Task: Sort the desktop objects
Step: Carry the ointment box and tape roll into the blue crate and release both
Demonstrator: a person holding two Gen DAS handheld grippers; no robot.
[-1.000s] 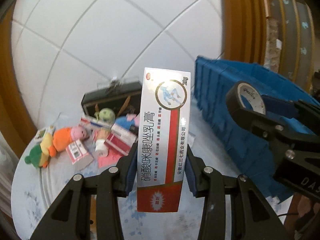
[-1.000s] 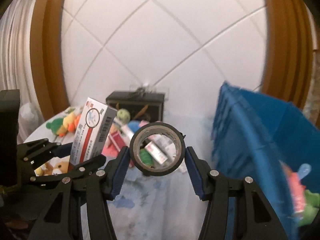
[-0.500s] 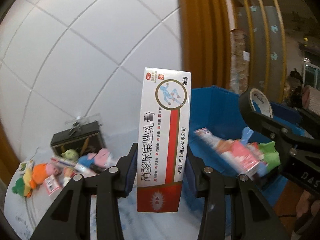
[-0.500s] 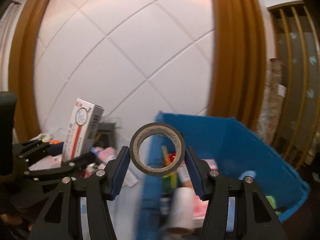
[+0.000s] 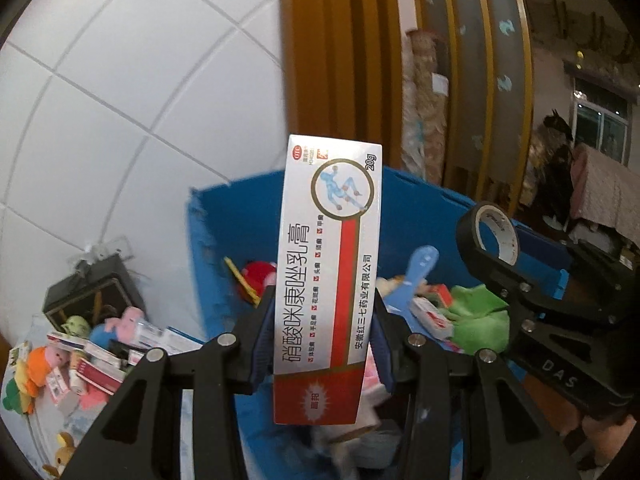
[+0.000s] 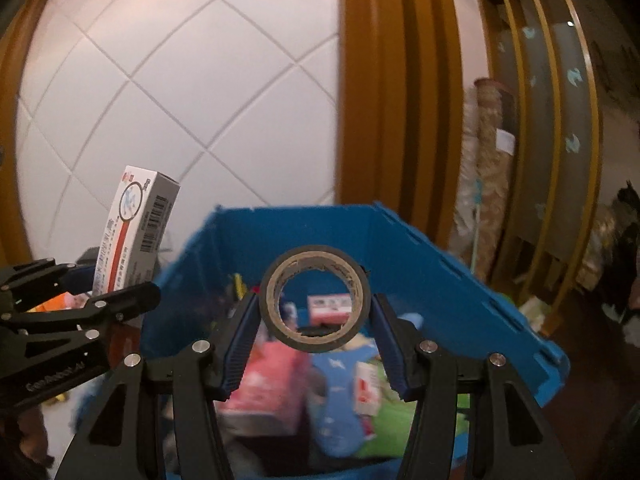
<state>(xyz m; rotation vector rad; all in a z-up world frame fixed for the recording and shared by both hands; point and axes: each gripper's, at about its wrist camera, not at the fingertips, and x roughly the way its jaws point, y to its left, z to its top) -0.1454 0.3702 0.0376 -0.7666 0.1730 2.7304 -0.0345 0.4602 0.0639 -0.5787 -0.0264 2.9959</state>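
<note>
My left gripper is shut on a white and red ointment box, held upright over the blue bin. My right gripper is shut on a black tape roll, held above the same blue bin. The tape roll and right gripper show at the right of the left wrist view. The ointment box and left gripper show at the left of the right wrist view. The bin holds several boxes, a green cloth and toys.
A pile of plush toys and small boxes lies on the table left of the bin, with a black box behind it against the white tiled wall. A wooden door frame stands behind the bin.
Both grippers have swung right from the table pile to over the blue bin, each keeping hold of its object. The bin's contents now fill the lower views.
</note>
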